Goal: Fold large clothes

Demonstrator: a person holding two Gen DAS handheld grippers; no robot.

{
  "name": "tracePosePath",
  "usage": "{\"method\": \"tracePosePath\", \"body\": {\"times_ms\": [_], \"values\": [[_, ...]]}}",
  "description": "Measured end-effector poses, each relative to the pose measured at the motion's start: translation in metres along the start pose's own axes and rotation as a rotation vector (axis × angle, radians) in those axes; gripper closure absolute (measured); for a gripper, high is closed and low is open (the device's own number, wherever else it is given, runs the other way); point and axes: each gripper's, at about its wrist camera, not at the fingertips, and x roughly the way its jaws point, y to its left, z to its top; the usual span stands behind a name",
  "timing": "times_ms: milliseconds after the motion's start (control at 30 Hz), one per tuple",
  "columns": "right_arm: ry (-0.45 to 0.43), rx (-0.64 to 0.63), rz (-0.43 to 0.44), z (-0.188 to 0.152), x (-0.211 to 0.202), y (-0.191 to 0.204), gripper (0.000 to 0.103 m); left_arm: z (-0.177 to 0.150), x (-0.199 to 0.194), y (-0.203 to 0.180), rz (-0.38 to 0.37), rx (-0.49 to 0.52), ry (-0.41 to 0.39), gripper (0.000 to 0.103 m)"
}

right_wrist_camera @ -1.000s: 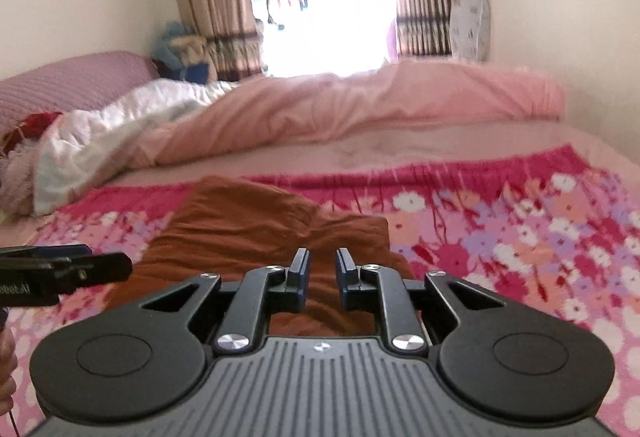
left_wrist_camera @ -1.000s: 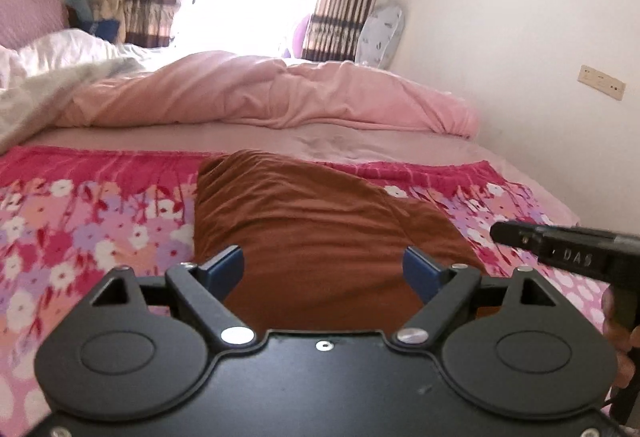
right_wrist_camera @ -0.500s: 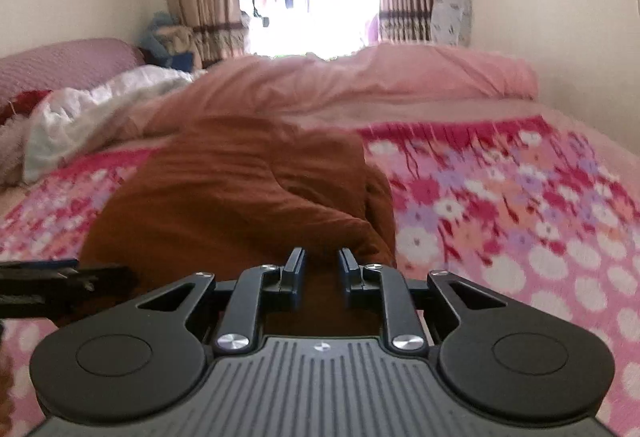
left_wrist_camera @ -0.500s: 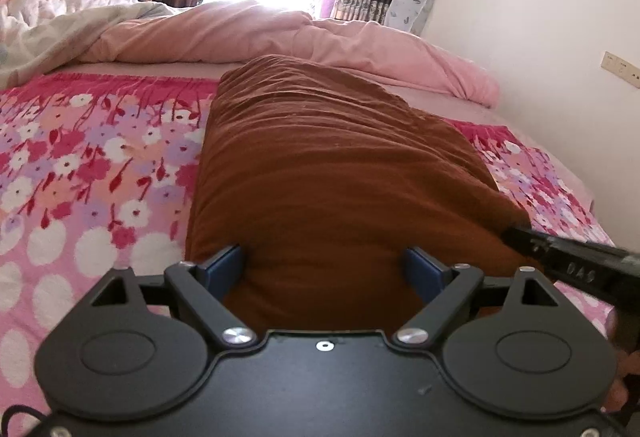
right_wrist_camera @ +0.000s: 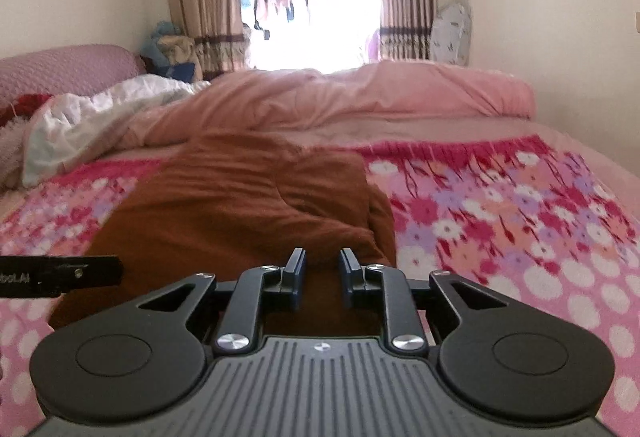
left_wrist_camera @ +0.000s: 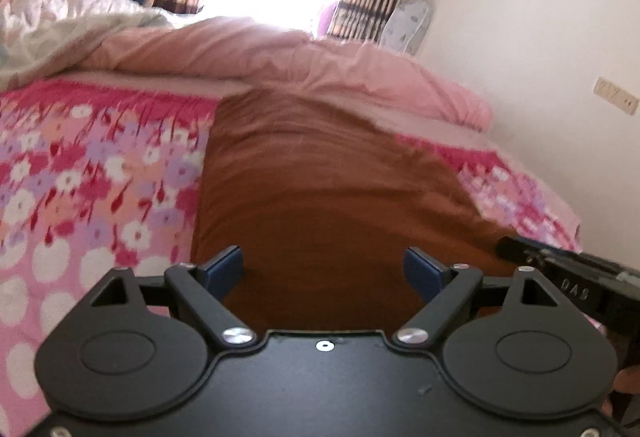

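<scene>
Left gripper (left_wrist_camera: 323,269): fingers spread wide, nothing held, over the near edge of the garment (left_wrist_camera: 320,189) lying on the floral sheet (left_wrist_camera: 80,173). Right gripper (right_wrist_camera: 322,273): fingers narrowly apart, grip not confirmed. Risk: the soft, thick brown fabric could slip out and the fold could sag if only one layer is pinched.

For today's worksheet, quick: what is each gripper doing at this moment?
Left gripper: open, fingers wide apart over the brown garment, holding nothing.
Right gripper: fingers narrowly apart; grip on the garment cannot be told.

Black tongs (left_wrist_camera: 324,269), blue pads (left_wrist_camera: 224,267), silver screws.
</scene>
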Motion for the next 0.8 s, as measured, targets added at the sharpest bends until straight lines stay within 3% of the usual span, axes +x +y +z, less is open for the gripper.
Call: {"method": "tracePosePath", "body": {"times_ms": [167, 267, 333, 433, 800], "values": [[-0.016, 0.017, 0.046, 0.017, 0.008, 0.007, 0.078, 0.02, 0.012, -0.006, 0.038, 0.045, -0.034, 0.015], [0.011, 0.037, 0.044, 0.022, 0.024, 0.008, 0.078, 0.023, 0.031, -0.004, 0.052, 0.038, 0.0, 0.015], [0.04, 0.056, 0.034, 0.021, 0.036, 0.006, 0.078, 0.018, 0.048, 0.001, 0.043, 0.014, 0.065, 0.015], [0.096, 0.078, 0.031, 0.011, 0.053, 0.002, 0.08, 0.008, 0.057, -0.003, 0.086, 0.072, 0.066, 0.013], [0.094, 0.078, 0.035, 0.002, 0.057, 0.001, 0.081, 0.01, 0.049, -0.005, 0.091, 0.064, 0.046, 0.012]]}}
